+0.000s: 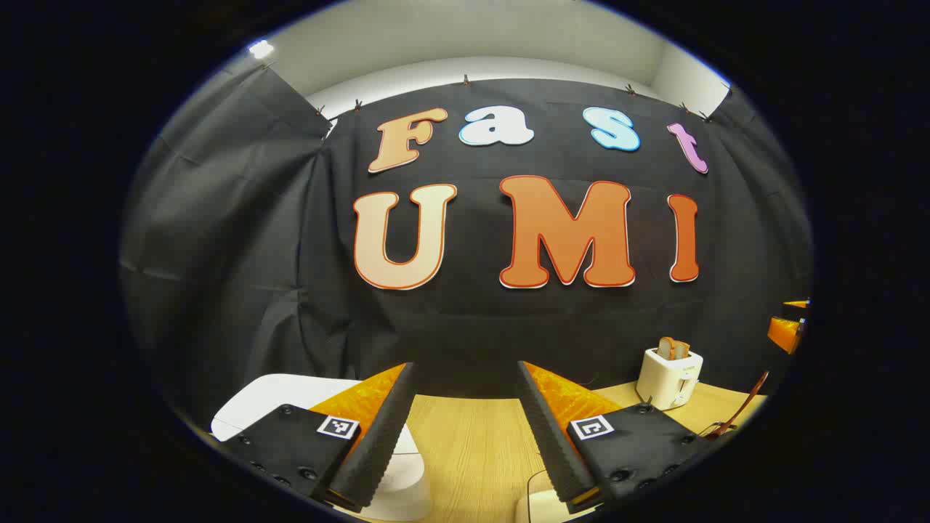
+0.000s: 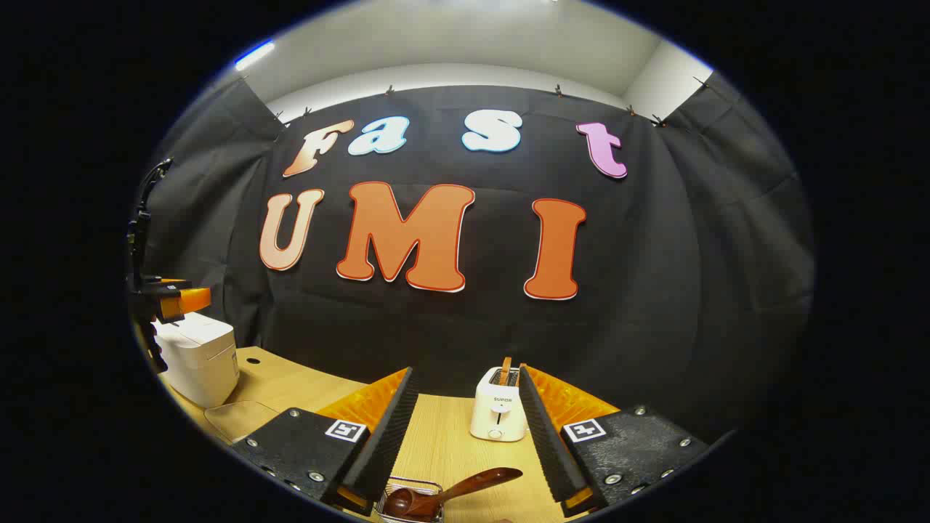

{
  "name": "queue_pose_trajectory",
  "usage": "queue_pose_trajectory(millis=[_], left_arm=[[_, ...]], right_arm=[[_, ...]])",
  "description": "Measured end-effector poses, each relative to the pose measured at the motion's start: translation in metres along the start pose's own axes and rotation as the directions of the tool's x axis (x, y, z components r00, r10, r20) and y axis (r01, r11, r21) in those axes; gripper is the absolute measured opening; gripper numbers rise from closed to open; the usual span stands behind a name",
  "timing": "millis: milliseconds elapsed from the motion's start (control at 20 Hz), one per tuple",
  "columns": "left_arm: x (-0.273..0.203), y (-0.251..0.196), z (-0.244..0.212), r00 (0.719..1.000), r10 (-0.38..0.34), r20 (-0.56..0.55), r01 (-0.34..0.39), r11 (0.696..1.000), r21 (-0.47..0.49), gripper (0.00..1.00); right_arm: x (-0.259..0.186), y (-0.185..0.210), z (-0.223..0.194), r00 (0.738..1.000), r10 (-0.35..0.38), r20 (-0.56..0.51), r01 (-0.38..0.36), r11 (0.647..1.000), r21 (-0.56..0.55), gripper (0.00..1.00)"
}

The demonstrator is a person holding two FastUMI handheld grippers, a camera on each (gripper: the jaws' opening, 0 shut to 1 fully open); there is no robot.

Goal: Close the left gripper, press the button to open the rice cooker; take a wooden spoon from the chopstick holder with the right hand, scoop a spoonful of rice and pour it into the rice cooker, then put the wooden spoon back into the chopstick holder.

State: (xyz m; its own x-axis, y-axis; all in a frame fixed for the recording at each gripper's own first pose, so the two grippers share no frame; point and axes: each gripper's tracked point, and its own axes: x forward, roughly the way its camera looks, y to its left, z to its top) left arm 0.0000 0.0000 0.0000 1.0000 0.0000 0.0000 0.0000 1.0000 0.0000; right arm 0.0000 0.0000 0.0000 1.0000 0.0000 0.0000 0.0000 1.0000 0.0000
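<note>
In the left gripper view my left gripper is open and holds nothing; its left finger hangs above the white rice cooker, whose lid is down. The right gripper view shows that rice cooker at the far left of the wooden table, with the left gripper just over it. My right gripper is open and empty. Low between its fingers a dark wooden spoon leans out of a wire chopstick holder. A thin brown handle, probably the wooden spoon, shows at the right of the left gripper view.
A white toaster with bread slices stands at the back of the table near the wall, also the toaster at the right. A clear shallow container lies beside the cooker. A white object peeks in at the bottom edge.
</note>
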Motion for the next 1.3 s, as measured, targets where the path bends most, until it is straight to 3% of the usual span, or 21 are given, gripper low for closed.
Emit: queue_pose_trajectory(millis=[600, 950, 1000, 1250, 1300], left_arm=[[-0.007, 0.003, 0.005, 1.0, -0.004, 0.003, 0.004, 1.0, 0.02, 0.9], [-0.006, 0.009, 0.015, 1.0, 0.022, 0.02, -0.023, 0.998, 0.059, 0.88], [-0.006, 0.011, 0.018, 0.999, 0.034, 0.03, -0.036, 0.997, 0.064, 0.82], [-0.006, 0.04, 0.024, 0.991, 0.132, 0.036, -0.135, 0.983, 0.126, 0.08], [0.001, 0.046, 0.025, 0.986, 0.162, 0.041, -0.166, 0.977, 0.132, 0.06]], right_arm=[[-0.001, -0.001, 0.012, 1.0, 0.012, 0.007, -0.012, 0.999, 0.045, 0.83], [-0.001, 0.009, 0.021, 0.999, 0.033, 0.017, -0.033, 0.999, 0.011, 0.83], [-0.001, 0.011, 0.022, 0.999, 0.041, 0.016, -0.041, 0.999, 0.016, 0.83], [0.001, 0.007, 0.02, 1.0, 0.027, 0.015, -0.027, 1.0, 0.011, 0.83], [0.001, 0.006, 0.02, 1.0, 0.027, 0.012, -0.027, 1.0, 0.009, 0.83]])
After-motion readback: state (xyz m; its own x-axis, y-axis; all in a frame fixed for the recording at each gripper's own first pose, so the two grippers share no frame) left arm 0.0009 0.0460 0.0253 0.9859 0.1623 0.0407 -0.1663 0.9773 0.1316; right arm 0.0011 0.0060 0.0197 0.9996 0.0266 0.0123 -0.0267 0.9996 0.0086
